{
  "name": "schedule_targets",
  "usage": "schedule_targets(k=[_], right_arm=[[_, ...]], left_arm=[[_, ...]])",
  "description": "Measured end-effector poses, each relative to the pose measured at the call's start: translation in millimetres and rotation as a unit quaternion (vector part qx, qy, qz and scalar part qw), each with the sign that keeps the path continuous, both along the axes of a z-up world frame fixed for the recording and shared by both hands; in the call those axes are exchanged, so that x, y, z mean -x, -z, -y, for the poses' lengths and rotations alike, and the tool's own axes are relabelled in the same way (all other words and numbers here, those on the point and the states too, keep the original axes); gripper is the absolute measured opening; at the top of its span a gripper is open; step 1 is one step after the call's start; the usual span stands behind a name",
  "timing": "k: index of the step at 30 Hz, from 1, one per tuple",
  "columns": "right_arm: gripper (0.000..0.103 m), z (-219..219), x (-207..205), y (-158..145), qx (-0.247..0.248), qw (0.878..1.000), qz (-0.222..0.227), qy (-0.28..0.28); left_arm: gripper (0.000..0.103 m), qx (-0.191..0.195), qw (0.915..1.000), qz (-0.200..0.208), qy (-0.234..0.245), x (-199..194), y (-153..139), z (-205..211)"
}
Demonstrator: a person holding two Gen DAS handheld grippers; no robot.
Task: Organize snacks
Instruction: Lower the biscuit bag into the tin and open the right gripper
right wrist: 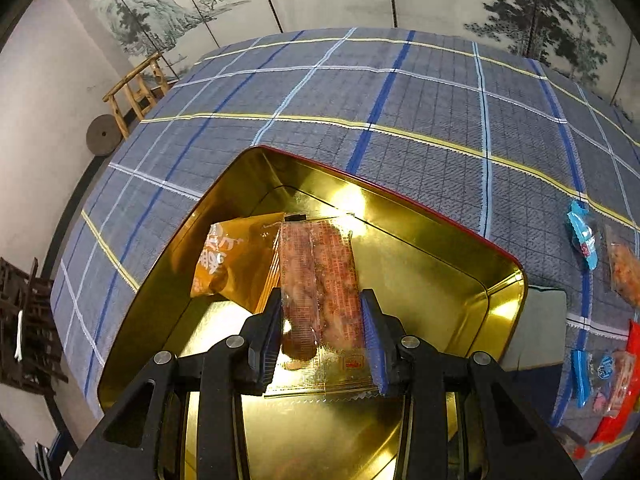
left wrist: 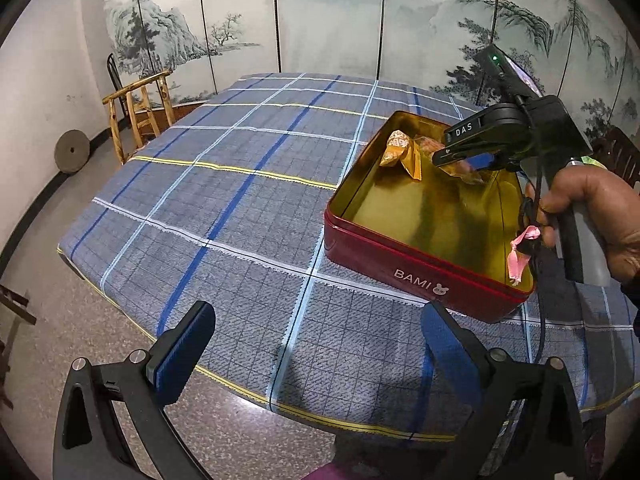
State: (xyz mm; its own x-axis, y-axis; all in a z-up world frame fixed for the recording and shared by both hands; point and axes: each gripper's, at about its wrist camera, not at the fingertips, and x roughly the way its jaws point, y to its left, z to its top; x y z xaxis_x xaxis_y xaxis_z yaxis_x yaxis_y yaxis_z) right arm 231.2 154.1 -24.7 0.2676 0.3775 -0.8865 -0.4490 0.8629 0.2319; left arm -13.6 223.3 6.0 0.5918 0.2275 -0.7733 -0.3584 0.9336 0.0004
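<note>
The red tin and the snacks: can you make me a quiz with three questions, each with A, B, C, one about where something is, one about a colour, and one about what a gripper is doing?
1. Where is the orange snack packet?
A. Inside the tin
B. On the wooden chair
C. On the floor

2. What colour is the inside of the tin?
A. White
B. Gold
C. Green

3. What is the right gripper doing?
A. Standing wide open over bare cloth
B. Gripping the tin's rim
C. Closed on a clear packet of reddish snacks

Answers:
1 A, the orange packet lies on the tin's floor near its far corner.
2 B, the walls and floor shine gold, with red only outside.
3 C, both pads press the clear packet's sides above the tin.
</note>
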Motion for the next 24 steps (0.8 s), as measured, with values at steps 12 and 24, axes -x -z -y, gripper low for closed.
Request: schedule_targets(k=[12,24], right_arm=[[0.039,16.4,8.3,-25.9,-0.040,0.999,0.030,0.001],[0.054,175.7,62.8,-40.0,0.004,0.998,0.070,0.004]], left_arm=[[0.101,0.002,1.0000,-0.005,0.005,1.8,0.5,3.4],[0.101,0.005,0.9989,0.013,0.046,3.4,-11.6,32.4]])
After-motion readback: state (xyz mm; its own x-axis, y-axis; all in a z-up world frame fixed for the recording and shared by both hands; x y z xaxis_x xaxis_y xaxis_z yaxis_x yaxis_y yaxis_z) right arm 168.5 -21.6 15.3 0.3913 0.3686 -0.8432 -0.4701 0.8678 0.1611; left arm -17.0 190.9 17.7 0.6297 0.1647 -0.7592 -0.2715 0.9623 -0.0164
